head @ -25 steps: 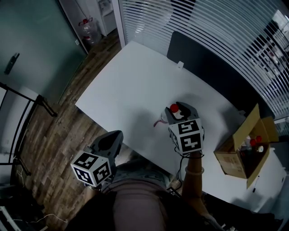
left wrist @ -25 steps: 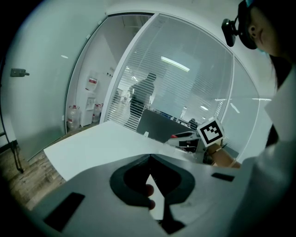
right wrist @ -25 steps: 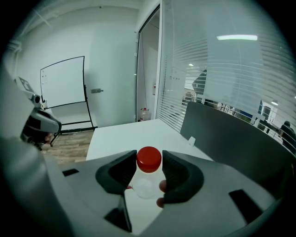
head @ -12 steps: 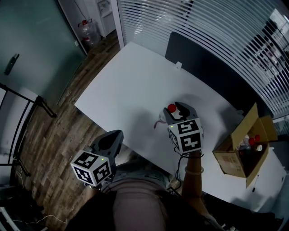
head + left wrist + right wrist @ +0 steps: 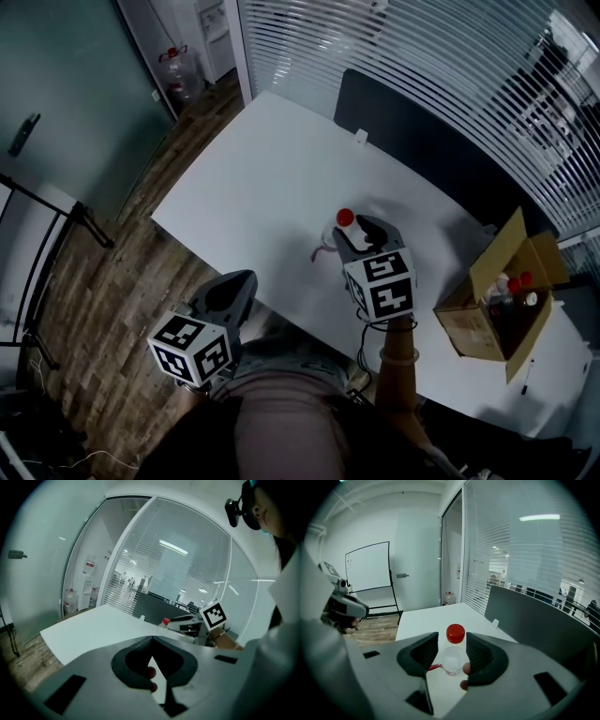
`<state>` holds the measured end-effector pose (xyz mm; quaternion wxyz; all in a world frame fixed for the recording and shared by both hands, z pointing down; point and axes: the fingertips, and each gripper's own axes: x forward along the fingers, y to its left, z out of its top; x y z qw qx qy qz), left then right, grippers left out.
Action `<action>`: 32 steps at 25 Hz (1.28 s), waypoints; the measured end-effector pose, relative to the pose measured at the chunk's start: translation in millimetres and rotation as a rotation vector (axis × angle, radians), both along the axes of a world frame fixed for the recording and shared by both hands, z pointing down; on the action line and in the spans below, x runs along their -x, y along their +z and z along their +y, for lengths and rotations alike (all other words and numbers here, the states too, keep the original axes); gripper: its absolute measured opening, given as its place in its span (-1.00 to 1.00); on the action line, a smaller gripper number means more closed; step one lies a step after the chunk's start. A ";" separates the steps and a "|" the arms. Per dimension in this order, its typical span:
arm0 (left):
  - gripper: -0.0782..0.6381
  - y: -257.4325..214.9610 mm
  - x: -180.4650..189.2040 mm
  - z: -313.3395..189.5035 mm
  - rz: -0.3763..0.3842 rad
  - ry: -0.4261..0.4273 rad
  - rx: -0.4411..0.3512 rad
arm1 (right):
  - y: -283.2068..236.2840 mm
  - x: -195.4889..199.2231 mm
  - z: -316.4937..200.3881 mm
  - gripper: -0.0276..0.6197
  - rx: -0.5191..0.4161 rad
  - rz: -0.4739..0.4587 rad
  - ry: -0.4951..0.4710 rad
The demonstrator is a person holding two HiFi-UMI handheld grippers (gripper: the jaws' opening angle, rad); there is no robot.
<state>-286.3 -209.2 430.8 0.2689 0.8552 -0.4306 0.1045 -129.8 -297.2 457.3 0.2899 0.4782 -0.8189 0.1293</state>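
Observation:
A clear bottle with a red cap stands upright on the white table, right at my right gripper's fingertips. Those jaws are open, with a small gap on either side of the bottle. From the head view the bottle sits just beyond the right gripper, mid-table. My left gripper hangs off the table's near edge by my body, jaws shut and empty; in its own view its tips meet. The bottle's cap also shows far off there.
An open cardboard box holding several red-capped bottles stands at the table's right end. A dark partition panel runs along the far edge, with glass walls and blinds behind. A water jug stands on the wooden floor.
The right gripper has let go of the bottle and drawn back a little; the bottle now stands farther out between the jaw tips. The left gripper has stayed put.

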 end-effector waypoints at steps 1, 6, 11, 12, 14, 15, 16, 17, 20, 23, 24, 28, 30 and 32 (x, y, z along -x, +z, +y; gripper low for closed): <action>-0.76 -1.2 -1.2 2.5 0.002 0.001 -0.002 | -1.7 -0.9 3.0 -0.37 -0.002 -0.001 0.001; -0.76 -7.0 -11.4 17.1 0.010 0.009 -0.015 | -10.2 -9.1 21.1 -0.37 -0.008 -0.008 0.008; -0.76 -9.3 -25.3 34.7 0.015 0.012 -0.018 | -15.2 -20.7 43.8 -0.37 -0.012 -0.019 0.009; -0.76 -9.9 -28.3 37.9 0.016 0.011 -0.019 | -15.6 -23.2 48.8 -0.37 -0.012 -0.020 0.008; -0.76 -11.6 -35.2 44.5 0.021 0.005 -0.021 | -17.3 -28.6 59.3 -0.37 -0.015 -0.029 0.008; -0.76 -12.6 -38.9 48.0 0.025 0.000 -0.023 | -18.8 -31.5 64.7 -0.37 -0.021 -0.037 0.009; -0.76 -13.6 -42.9 51.5 0.030 -0.006 -0.025 | -20.4 -34.8 70.0 -0.38 -0.027 -0.047 0.010; -0.76 -14.6 -47.7 55.0 0.035 -0.010 -0.028 | -22.0 -38.7 75.3 -0.38 -0.032 -0.056 0.011; -0.76 -17.5 -64.4 64.4 0.050 -0.015 -0.034 | -28.4 -53.6 89.7 -0.44 -0.051 -0.075 0.021; -0.76 -21.6 -77.6 72.5 0.058 -0.020 -0.040 | -34.3 -64.0 104.3 -0.51 -0.058 -0.081 0.018; -0.76 -23.0 -81.5 75.3 0.060 -0.022 -0.042 | -35.8 -66.8 109.1 -0.53 -0.058 -0.082 0.015; -0.76 -26.5 -98.0 84.9 0.066 -0.029 -0.053 | -41.0 -81.0 123.8 -0.61 -0.065 -0.095 0.009; -0.76 -27.7 -105.6 89.2 0.066 -0.036 -0.056 | -44.4 -88.4 130.2 -0.66 -0.068 -0.103 0.006; -0.76 -28.2 -112.3 93.6 0.066 -0.048 -0.055 | -47.4 -95.2 137.1 -0.70 -0.071 -0.107 0.001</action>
